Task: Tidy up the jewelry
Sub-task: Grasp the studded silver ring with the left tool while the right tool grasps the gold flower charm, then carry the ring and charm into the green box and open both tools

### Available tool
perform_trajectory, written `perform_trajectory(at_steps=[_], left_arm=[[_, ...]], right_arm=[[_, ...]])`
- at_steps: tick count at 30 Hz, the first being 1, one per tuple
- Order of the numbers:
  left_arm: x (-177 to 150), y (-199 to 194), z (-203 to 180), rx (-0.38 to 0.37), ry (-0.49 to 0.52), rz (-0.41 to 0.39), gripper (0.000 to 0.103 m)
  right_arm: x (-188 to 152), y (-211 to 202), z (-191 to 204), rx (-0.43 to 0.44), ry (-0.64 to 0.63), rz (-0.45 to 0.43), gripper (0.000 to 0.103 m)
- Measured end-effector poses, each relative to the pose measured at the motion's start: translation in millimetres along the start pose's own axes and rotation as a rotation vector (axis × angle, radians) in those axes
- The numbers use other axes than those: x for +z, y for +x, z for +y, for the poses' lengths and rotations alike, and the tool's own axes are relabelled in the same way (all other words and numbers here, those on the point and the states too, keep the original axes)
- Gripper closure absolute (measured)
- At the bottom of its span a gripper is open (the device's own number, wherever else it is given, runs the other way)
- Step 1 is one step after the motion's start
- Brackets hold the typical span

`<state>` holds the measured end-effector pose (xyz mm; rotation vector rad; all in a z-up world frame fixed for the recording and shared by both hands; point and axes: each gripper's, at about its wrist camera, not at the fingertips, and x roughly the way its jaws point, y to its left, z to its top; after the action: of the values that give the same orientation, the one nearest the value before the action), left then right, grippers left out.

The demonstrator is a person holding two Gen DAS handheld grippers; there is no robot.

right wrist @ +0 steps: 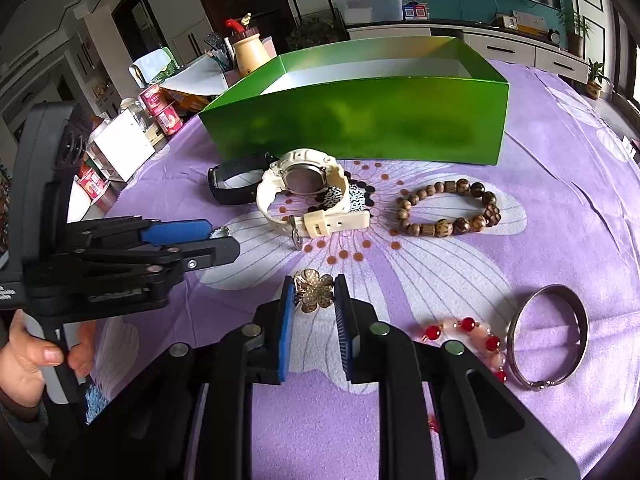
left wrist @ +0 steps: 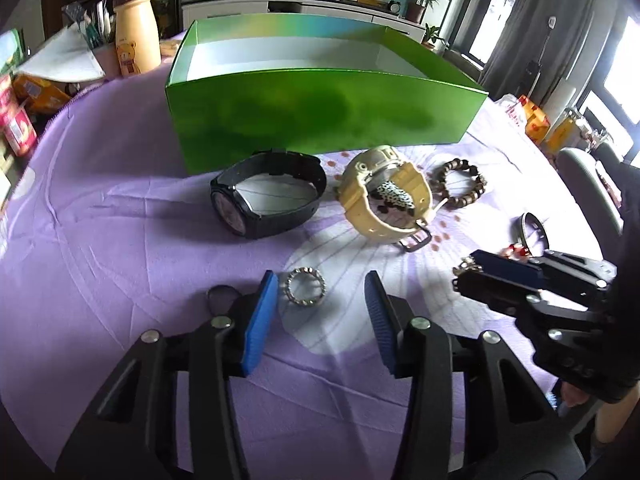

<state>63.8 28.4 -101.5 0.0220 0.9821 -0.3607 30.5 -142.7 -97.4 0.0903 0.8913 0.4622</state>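
Observation:
My left gripper [left wrist: 320, 280] is open low over the purple cloth. A small silver beaded ring [left wrist: 306, 286] lies between its blue pads [left wrist: 260, 316], close to the left one and clear of the right. My right gripper [right wrist: 315, 280] is shut on a gold flower-shaped ornament [right wrist: 314, 292], pinched at the fingertips just over the cloth. In the left wrist view the right gripper [left wrist: 468, 274] comes in from the right. Behind stands an open green box [left wrist: 320, 108] [right wrist: 360, 120], its inside white.
In front of the box lie a black watch [left wrist: 268, 196], a cream watch [right wrist: 308, 192] and a wooden bead bracelet [right wrist: 448, 208]. A silver bangle [right wrist: 548, 336] and a red-and-pink bead bracelet [right wrist: 476, 336] lie at the right. Cans and a yellow bottle [left wrist: 134, 36] crowd the table's left edge.

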Motion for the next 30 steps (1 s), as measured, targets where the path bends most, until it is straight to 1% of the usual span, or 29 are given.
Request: perform_trajectory(at_steps=[3,5,7,11,19,24,30], left_arm=[[0.3,2.3,-4.6,0.046,0.034,-0.008,0.067],[-0.8,2.7,-6.4,0.072,0.054,-0.017,0.079],[-2.2,1.8,-6.5,0.093,0.066,-0.025,0.082],[-4.5,0.4,-7.4,0.101,0.071,-0.035,0.083],[-2.2,-13.3,-3.4,0.029,0.006,-0.036,0.083],[7.6,-27.7,2.0,-0.002,-0.032,-0.059,0.083],[24.1,-43.4,3.7,-0.014,-0.040,-0.105,0.083]], right_arm=[[1.0,-1.0,0.9,0.005,-0.006,-0.007,0.083],[0.3,-2.5,0.6,0.009,-0.009,-0.012,0.083],[0.3,-2.8,1.3,0.007,-0.014,-0.014,0.083],[0.5,-2.8,1.9,0.004,-0.014,-0.015,0.083],[5.4,-13.0,1.5,-0.001,-0.014,-0.041,0.083],[10.9,-20.2,2.0,-0.005,-0.020,-0.063,0.083],[21.4,-27.2,1.2,-0.024,-0.028,-0.096,0.083]])
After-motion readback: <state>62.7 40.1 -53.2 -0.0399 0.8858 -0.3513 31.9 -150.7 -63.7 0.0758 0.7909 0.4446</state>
